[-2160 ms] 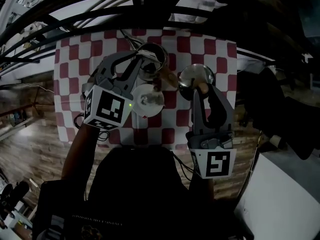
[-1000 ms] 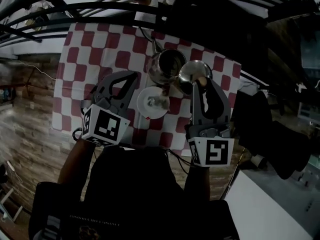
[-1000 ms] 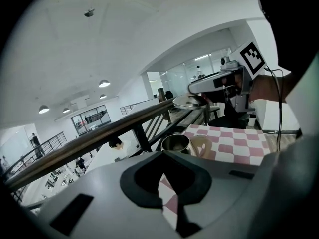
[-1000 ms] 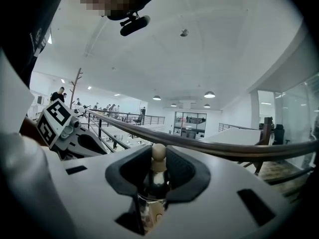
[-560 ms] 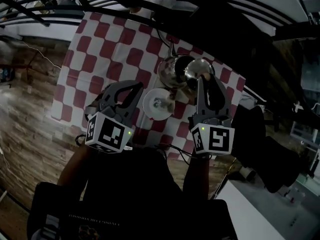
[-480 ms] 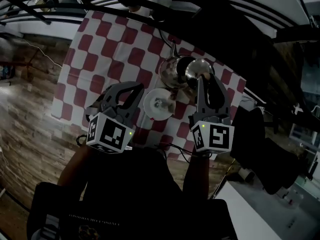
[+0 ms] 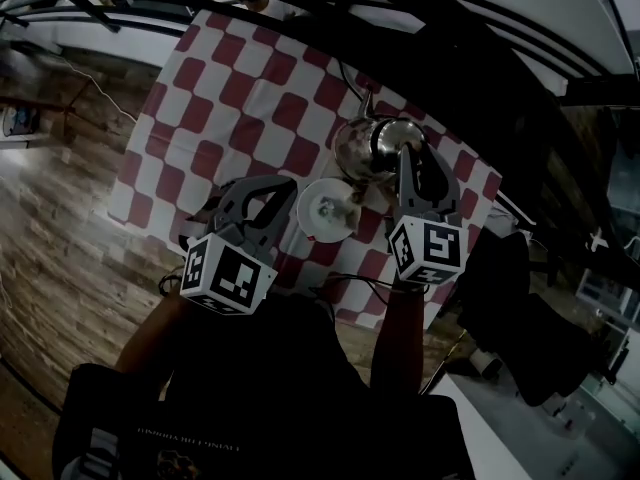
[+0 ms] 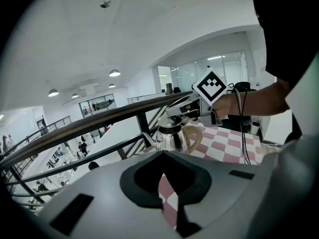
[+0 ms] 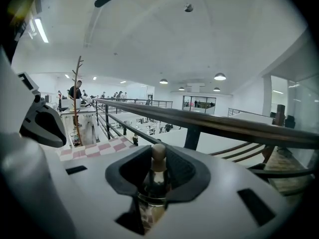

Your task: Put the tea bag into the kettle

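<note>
Right gripper (image 7: 408, 160) clamped on lid (image 9: 158, 156) knob. Lid at kettle (image 7: 356, 144) top, at saucer's (image 7: 303, 214) 1 o'clock; seating unclear. Left gripper (image 8: 162, 153) closed, empty, at saucer's 9 o'clock. Tea bag unseen, likely inside kettle. Left: seat lid, let go.

A red-and-white checked cloth (image 7: 262, 68) covers the desk (image 7: 190, 118); on it stand a steel kettle (image 7: 352, 148) and, just beside it, a white saucer (image 7: 312, 200)

Right tongs (image 7: 407, 158) with the lid (image 7: 390, 136) lower, nearer the kettle (image 7: 352, 146); left tongs (image 7: 282, 185) back beside the saucer (image 7: 325, 213).
</note>
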A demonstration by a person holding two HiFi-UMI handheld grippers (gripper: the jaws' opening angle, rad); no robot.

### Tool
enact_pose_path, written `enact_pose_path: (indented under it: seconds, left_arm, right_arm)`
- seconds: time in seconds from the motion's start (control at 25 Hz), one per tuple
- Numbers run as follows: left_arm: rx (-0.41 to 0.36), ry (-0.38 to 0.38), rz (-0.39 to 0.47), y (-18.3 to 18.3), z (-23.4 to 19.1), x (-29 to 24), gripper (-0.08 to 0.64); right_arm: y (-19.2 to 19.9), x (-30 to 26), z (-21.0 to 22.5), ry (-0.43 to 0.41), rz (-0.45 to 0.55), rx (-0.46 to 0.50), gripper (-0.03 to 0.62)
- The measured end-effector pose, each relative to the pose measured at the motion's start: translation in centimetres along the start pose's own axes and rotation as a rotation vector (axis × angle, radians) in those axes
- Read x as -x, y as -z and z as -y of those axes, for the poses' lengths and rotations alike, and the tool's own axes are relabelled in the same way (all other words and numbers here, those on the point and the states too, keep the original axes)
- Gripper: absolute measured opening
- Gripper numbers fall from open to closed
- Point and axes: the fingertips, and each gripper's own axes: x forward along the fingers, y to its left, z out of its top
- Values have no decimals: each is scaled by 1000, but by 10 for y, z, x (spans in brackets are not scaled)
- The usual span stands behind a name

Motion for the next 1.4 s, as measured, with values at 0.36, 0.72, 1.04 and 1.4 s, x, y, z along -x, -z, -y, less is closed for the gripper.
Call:
enact_pose_path:
  seconds: [0.36,0.72,1.04,1.4]
  left_arm:
    - [11,-3,-11,2,3,3,3]
    - [16,-3,-20,6,5,4,3]
    - [19,-7,-33,11,5,7,3]
    - [22,-9,-45,15,6,8,3]
  right_arm:
    - [14,-9,0,-11,-28,-5,101]
    - [21,-13,-3,-12,-36,2,101]
    - [23,-17,-5,-9,-23,-3,101]
    - [23,-18,2,3,-23,-1,101]
